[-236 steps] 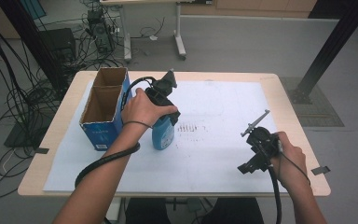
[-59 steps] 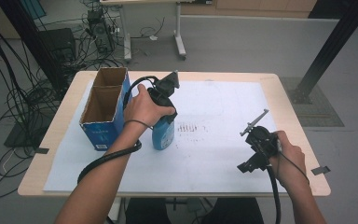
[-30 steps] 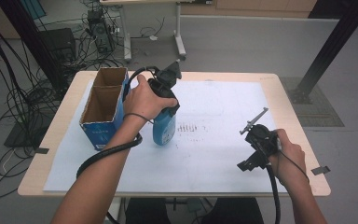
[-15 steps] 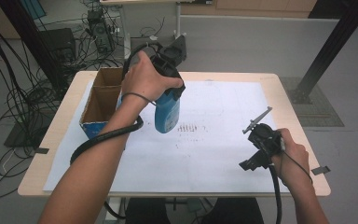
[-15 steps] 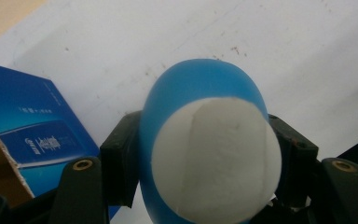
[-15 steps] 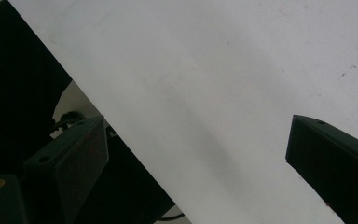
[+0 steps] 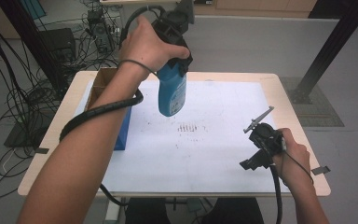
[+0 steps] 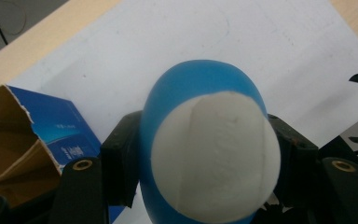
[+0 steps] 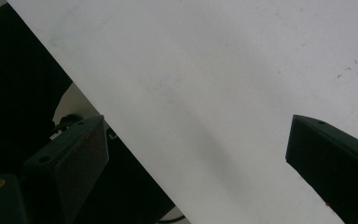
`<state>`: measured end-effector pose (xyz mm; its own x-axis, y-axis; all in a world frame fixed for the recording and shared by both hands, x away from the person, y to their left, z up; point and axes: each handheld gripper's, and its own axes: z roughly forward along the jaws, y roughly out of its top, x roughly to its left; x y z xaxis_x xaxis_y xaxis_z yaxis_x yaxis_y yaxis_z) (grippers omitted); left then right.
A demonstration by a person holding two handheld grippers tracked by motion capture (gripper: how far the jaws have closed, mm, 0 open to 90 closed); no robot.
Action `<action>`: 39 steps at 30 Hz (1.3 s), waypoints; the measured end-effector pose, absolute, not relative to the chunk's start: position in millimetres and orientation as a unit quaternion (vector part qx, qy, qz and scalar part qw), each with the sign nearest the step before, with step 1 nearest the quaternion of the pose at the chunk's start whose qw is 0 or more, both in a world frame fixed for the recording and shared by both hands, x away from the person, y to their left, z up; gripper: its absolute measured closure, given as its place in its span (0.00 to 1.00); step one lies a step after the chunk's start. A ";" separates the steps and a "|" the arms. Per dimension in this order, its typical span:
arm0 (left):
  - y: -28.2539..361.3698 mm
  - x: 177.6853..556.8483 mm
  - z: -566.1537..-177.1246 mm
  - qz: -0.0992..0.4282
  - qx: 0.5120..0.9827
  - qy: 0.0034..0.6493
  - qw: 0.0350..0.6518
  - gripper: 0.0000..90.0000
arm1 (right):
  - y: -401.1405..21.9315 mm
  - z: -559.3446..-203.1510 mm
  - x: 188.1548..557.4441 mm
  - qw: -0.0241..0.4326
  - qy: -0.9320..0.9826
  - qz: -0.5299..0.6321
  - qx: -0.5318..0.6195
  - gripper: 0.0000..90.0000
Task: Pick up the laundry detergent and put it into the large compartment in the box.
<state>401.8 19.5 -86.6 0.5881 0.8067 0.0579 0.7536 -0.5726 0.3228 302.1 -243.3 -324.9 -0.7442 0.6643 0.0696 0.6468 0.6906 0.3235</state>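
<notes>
Item 1: blue bottle (image 7: 172,91). Plastic, blue body with a white cap end, which faces the camera in the left gripper view (image 8: 214,154). Hangs upright in the air above the white sheet (image 7: 205,140), clear of the bench (image 7: 284,84), with its upper part clamped between the fingers (image 8: 121,158) of the left gripper (image 7: 175,39). Black pads press on both flanks of the body, one on each side.

Item 2: left gripper. Held in the person's left hand (image 7: 147,44), raised above the far edge of the bench, fingers pointing down. A black cable trails from it along the forearm.

Item 3: cardboard box (image 7: 109,109). Blue outside, brown inside, top open with a torn flap. Stands on the bench below and to the left of the left fingers, well apart from the bottle; seen beside the left finger in the left gripper view (image 8: 32,135).

Item 4: right gripper (image 7: 261,147). Held in the right hand (image 7: 293,156), low over the near right part of the sheet. Fingers (image 9: 70,158) stand wide apart with nothing between them; bare white sheet (image 9: 205,93) lies under the gap.

Item 5: white sheet. Covers most of the bench top; faint dark marks below the bottle.
</notes>
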 end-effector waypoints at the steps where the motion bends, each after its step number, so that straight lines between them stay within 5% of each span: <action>1: 18.9 401.8 -81.5 0.103 0.881 0.442 0.135 0.42 | -243.5 -324.7 302.1 0.027 0.919 0.166 0.357 0.06; 21: 20.9 406.8 -54.0 0.097 0.873 0.456 0.144 0.42 | -243.3 -320.5 302.1 0.030 0.919 0.169 0.354 0.06; 39: 92.6 426.9 -47.3 0.133 0.811 0.555 0.126 0.42 | -241.6 -320.5 302.5 0.032 0.918 0.177 0.352 0.06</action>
